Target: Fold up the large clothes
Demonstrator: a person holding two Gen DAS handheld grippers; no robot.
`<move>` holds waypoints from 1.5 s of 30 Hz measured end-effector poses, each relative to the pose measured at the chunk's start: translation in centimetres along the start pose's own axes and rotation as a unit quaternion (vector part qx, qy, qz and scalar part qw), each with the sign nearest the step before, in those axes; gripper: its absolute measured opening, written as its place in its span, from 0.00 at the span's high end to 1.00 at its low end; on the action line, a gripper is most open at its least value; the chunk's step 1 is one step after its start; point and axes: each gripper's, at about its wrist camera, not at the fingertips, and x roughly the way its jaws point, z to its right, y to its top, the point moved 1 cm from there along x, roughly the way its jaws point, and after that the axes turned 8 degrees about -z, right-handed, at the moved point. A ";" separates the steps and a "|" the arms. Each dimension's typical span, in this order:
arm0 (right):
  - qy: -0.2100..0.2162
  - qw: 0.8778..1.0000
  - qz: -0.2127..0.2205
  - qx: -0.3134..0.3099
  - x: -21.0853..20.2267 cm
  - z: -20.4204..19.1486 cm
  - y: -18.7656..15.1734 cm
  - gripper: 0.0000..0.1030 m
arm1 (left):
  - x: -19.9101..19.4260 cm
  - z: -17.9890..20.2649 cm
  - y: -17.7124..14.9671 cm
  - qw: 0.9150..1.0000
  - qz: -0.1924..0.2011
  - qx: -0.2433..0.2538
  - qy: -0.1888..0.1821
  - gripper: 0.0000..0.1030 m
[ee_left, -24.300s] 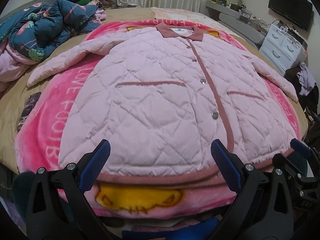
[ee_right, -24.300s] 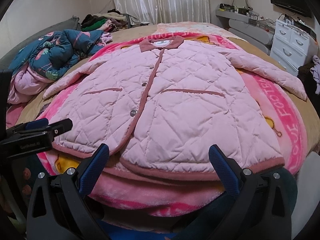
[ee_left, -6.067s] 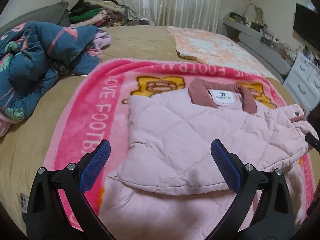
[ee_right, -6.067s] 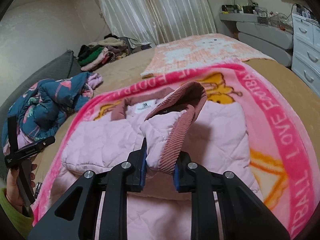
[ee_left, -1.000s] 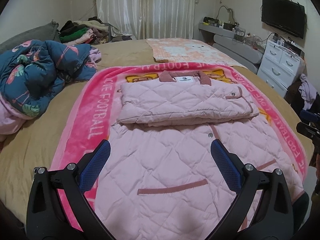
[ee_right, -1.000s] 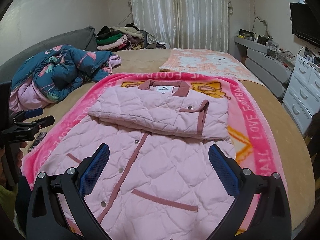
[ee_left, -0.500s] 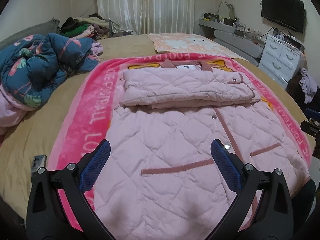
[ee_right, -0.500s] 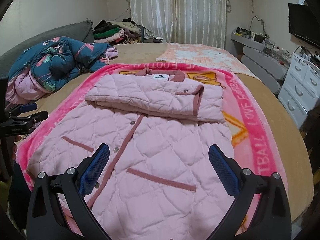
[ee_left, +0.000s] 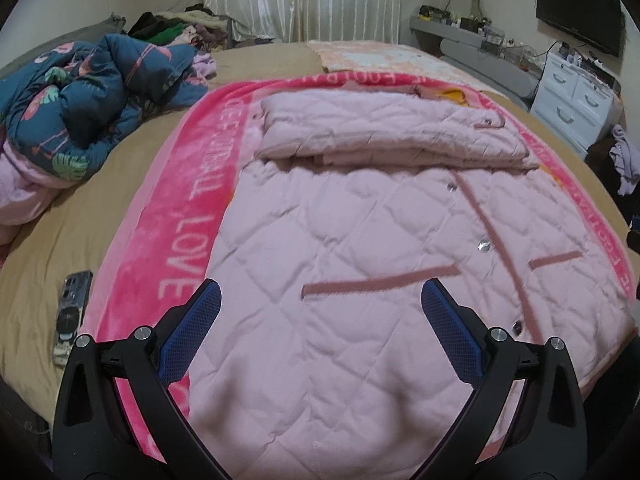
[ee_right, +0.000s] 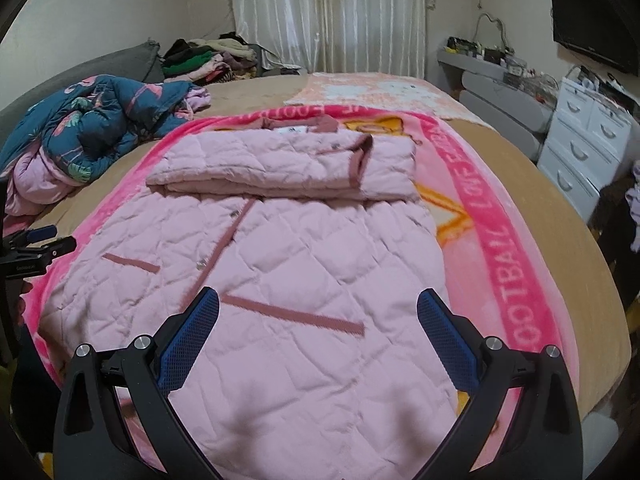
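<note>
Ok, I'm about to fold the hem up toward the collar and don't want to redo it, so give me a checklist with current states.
1. Left gripper open, holding nothing: ok.
2. Right gripper open, holding nothing: ok.
3. Sleeves folded across the chest of the pink quilted coat: ok.
4. Lower body lying flat: ok.
5. Near hem visible for grasping: cannot tell, it is below both views.
6. Phone on the bed sheet, off the pink blanket: ok.

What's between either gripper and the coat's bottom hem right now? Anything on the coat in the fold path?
Nothing visible. The left gripper and right gripper are both open just above the pink quilted coat. Its lower half is bare up to the folded sleeves. The phone lies off to the left on the bedsheet.
</note>
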 end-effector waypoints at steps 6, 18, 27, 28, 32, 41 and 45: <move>-0.014 1.000 -0.014 0.021 0.2 2.0 -1.6 0.04 | 1.3 -1.5 -1.9 0.999 -0.028 -0.009 0.015 0.09; -0.028 0.997 -0.052 0.043 0.7 5.3 -4.3 0.04 | 3.0 -6.2 -5.5 0.994 -0.088 -0.057 0.012 0.09; -0.023 0.994 -0.086 0.057 1.2 6.7 -6.5 0.04 | 3.8 -6.9 -7.1 0.991 -0.115 -0.069 -0.013 0.09; -0.019 0.994 -0.090 0.061 1.2 7.0 -6.8 0.04 | 3.9 -7.0 -7.2 0.990 -0.118 -0.072 -0.020 0.09; -0.015 0.992 -0.102 0.070 1.3 7.4 -7.5 0.04 | 4.2 -7.3 -7.8 0.985 -0.130 -0.092 -0.060 0.09; 0.013 0.990 -0.129 0.063 1.3 7.6 -8.5 0.04 | 4.1 -5.9 -8.8 0.984 -0.136 -0.087 -0.080 0.16; 0.037 0.986 -0.152 0.064 1.4 7.6 -9.1 0.04 | 3.8 -5.5 -8.8 0.986 -0.130 -0.076 -0.075 0.22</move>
